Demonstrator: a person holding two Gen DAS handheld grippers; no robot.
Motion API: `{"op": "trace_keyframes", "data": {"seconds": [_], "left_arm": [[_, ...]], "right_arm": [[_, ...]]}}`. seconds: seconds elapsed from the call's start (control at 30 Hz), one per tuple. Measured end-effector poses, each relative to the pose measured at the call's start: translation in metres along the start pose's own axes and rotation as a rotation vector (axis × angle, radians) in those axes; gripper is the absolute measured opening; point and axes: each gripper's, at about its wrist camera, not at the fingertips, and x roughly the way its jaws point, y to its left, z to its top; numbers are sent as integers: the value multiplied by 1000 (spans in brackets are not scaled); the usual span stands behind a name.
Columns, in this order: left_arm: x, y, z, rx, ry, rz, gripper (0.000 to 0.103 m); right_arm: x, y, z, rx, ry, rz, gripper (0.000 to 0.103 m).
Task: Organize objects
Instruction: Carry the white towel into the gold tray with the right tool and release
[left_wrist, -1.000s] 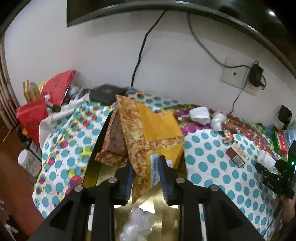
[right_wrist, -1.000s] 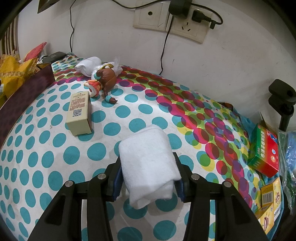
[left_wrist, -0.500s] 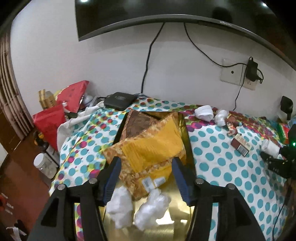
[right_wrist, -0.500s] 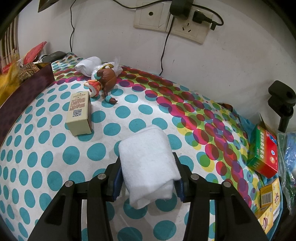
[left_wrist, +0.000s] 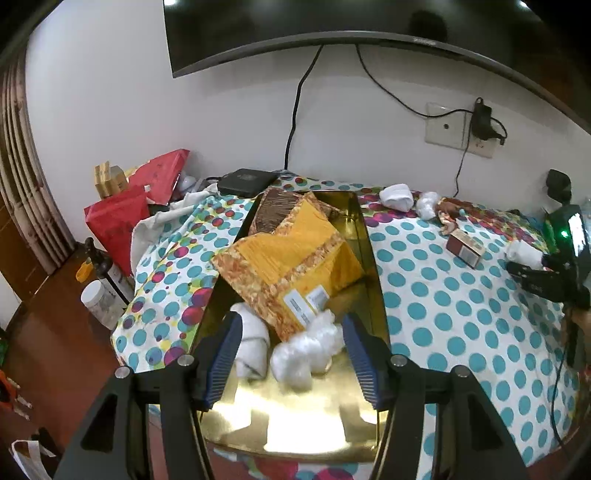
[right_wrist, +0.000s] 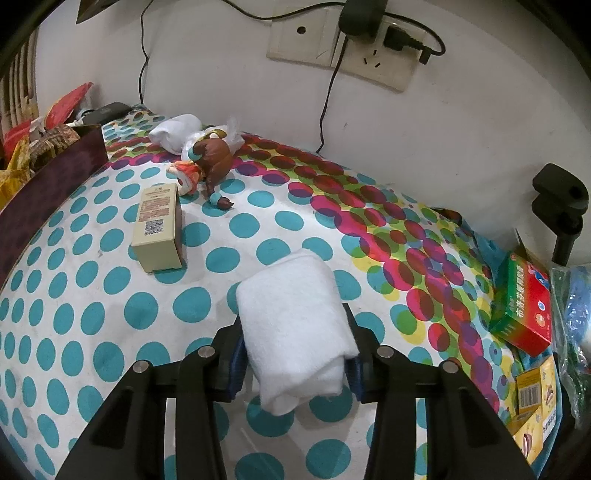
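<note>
White rolled towel (right_wrist: 295, 325) sat clenched in the right gripper (right_wrist: 293, 356); the left gripper (left_wrist: 291, 354) hung released over the gold tray (left_wrist: 373, 266).

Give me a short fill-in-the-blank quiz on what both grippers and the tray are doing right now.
The right gripper is shut on a rolled ____ towel.
The left gripper hangs ____ over the gold tray.
The yellow packet lies ____ the tray.
The tablecloth is patterned with ____.

Missing words: white; open; in; dots
</note>
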Motion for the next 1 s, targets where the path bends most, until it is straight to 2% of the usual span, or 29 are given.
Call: {"op": "trace_keyframes", "data": {"seconds": [0.17, 0.43, 0.6, 0.8, 1.0], "left_arm": [[-16, 1, -13, 43, -27, 34, 59], [-21, 24, -37, -44, 5, -37, 61], [-32, 30, -45, -40, -25, -28, 61], [-36, 30, -52, -25, -42, -41, 61], [-32, 32, -56, -42, -37, -58, 61]], "right_arm": [[1, 0, 0, 0, 2, -8, 41], [0, 7, 0, -34, -1, -52, 41], [-1, 8, 0, -43, -3, -67, 41], [-5, 7, 3, 40, 23, -52, 41], [-39, 21, 15, 110, -39, 33, 41]]}}
